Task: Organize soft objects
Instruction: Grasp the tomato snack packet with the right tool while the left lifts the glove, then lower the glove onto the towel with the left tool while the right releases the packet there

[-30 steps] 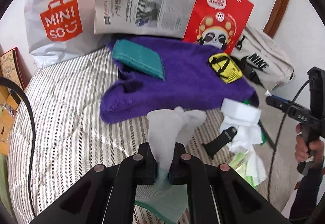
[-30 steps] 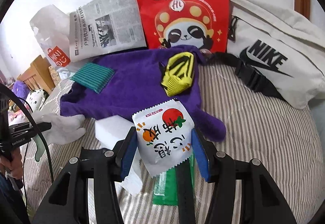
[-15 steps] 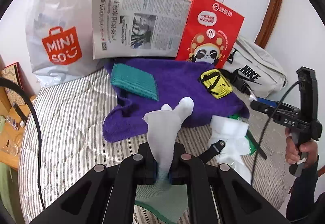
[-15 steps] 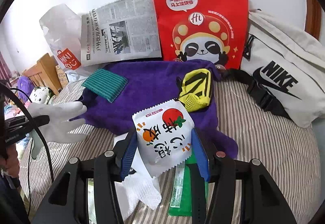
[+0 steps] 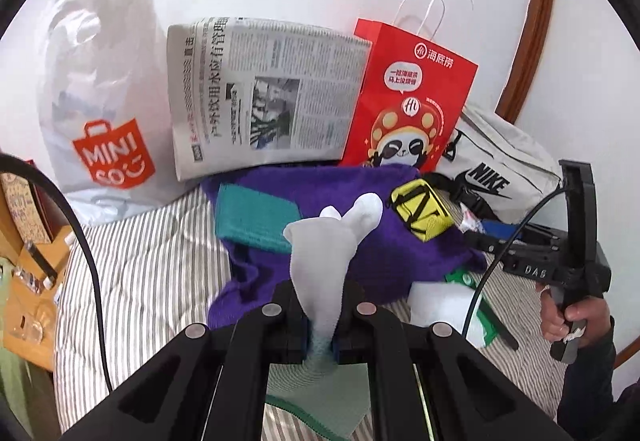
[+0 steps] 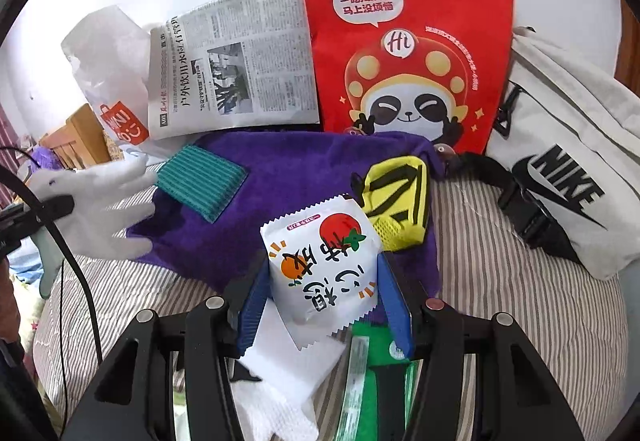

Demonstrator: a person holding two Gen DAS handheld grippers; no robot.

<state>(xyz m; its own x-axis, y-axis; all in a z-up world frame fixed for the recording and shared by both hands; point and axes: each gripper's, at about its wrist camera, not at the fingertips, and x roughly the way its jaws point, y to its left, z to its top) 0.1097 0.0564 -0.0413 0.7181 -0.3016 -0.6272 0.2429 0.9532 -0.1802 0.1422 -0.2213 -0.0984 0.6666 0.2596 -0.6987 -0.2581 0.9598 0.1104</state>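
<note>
We carry two soft things above the bed (image 5: 152, 273). The white glove (image 5: 324, 261) is limp cloth, light and floppy, with no shape of its own. It hangs wherever it is pinched, so the cuff end is the sensible place to take it, and that is where we have it. The left gripper (image 5: 322, 325) has its fingers clenched tight on the narrow part just above the greenish cuff. The palm and glove fingers stand up and forward past the tips, and the cuff droops below them. In the right wrist view the same glove (image 6: 96, 209) shows spread out in the air at the left, beside the purple towel (image 6: 288, 181).

The snack packet (image 6: 324, 265) is light too, but it is crinkly and puffed, with slick film that we judge could slide or pop if squeezed hard. Holding it across its width by the side edges suits it. The right gripper (image 6: 324, 301) grips it that way. The blue fingers (image 6: 254, 305) press its two sides with the lower half between them, and the printed face and top seam stick out ahead, over the towel.

Lying on the towel are a green cloth (image 5: 256, 217) and a yellow pouch (image 5: 422, 215). We judge both to be soft and easy to pinch at an edge.
</note>
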